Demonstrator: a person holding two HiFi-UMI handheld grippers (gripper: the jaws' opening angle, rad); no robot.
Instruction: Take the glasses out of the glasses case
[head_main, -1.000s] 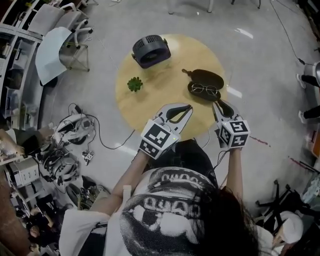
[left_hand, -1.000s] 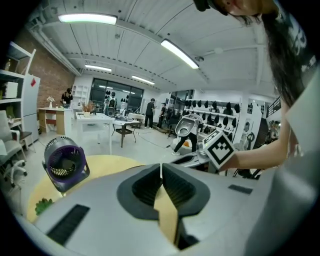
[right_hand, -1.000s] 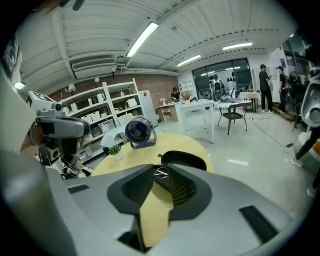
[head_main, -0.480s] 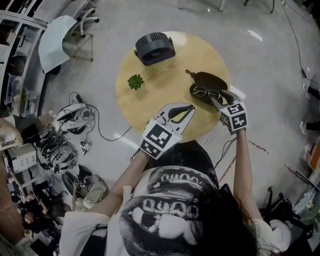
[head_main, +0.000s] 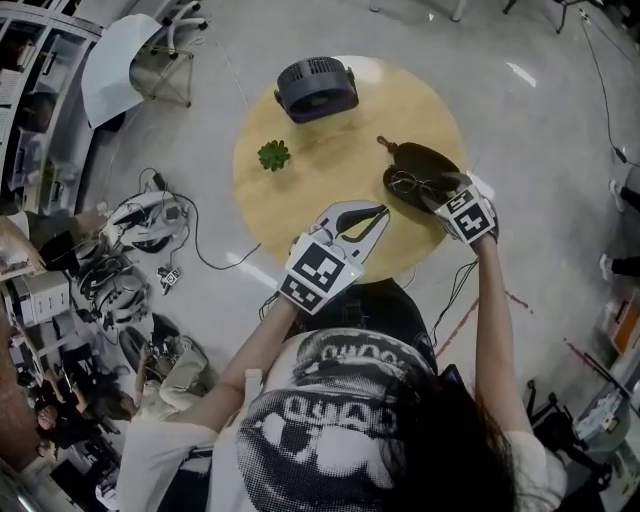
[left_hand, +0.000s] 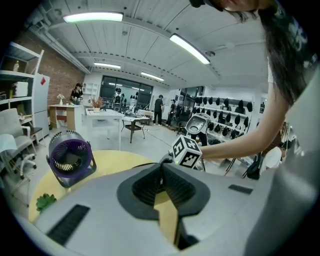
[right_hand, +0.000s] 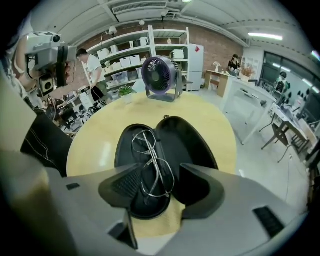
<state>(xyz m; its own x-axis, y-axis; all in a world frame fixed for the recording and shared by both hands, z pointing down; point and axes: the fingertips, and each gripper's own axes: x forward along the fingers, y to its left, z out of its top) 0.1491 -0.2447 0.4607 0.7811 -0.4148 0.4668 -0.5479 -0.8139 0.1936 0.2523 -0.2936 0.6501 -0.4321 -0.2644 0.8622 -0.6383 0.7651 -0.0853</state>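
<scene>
The right gripper (right_hand: 161, 186) tilts down over the open black oval glasses case (right_hand: 195, 145). Its jaws are opening wide to straddle the thin wire-framed glasses (right_hand: 151, 160), which lie in the case half just below and between them, not yet touched. The left gripper (left_hand: 161, 170), jaws together and empty, hovers over the round pale wooden surface (left_hand: 107, 162), probably ready to steady the case.

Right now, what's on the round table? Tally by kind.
Fan: 1
Small green plant: 1
Glasses case, open: 1
Glasses, lying in the case: 1
Total: 4
</scene>
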